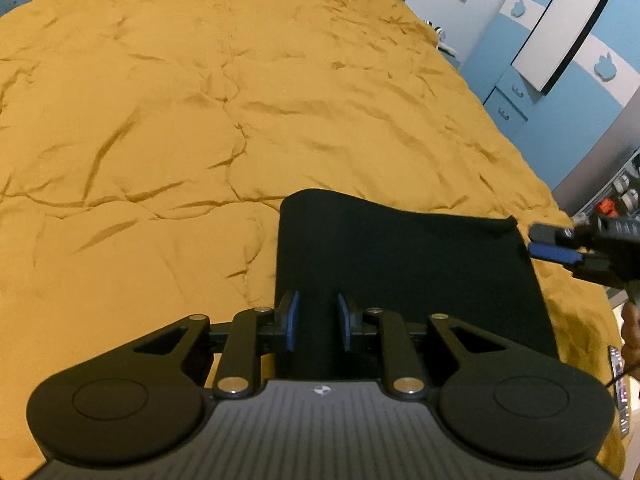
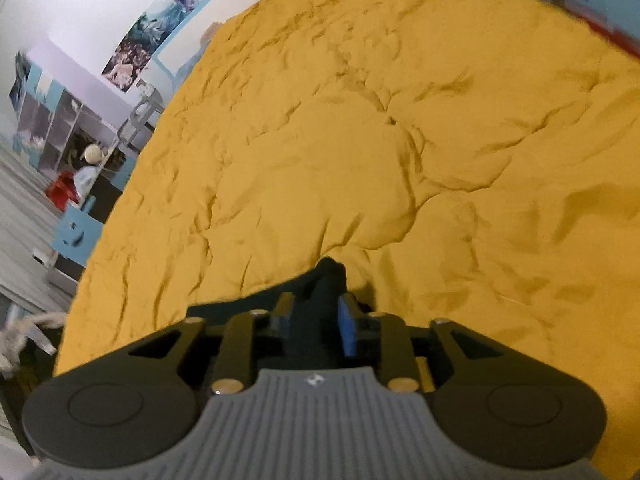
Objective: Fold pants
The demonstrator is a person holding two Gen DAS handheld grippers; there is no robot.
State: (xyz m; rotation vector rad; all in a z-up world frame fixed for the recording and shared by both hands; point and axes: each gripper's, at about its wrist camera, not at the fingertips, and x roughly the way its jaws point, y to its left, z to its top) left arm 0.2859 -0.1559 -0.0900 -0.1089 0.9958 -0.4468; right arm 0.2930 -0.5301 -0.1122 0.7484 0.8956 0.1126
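The black pants (image 1: 408, 280) lie as a compact folded rectangle on the yellow bedspread (image 1: 160, 140), near the bed's near edge. The left gripper (image 1: 316, 326) hangs over their near left part, fingers partly open with cloth showing between them but the pads not pressing it. The right gripper (image 2: 314, 324) sits at the right edge, fingers parted a little; a peak of cloth rises between them, seemingly loose. This looks like the release after a fold. Next: draw both clear without dragging cloth, then check the edges lie square
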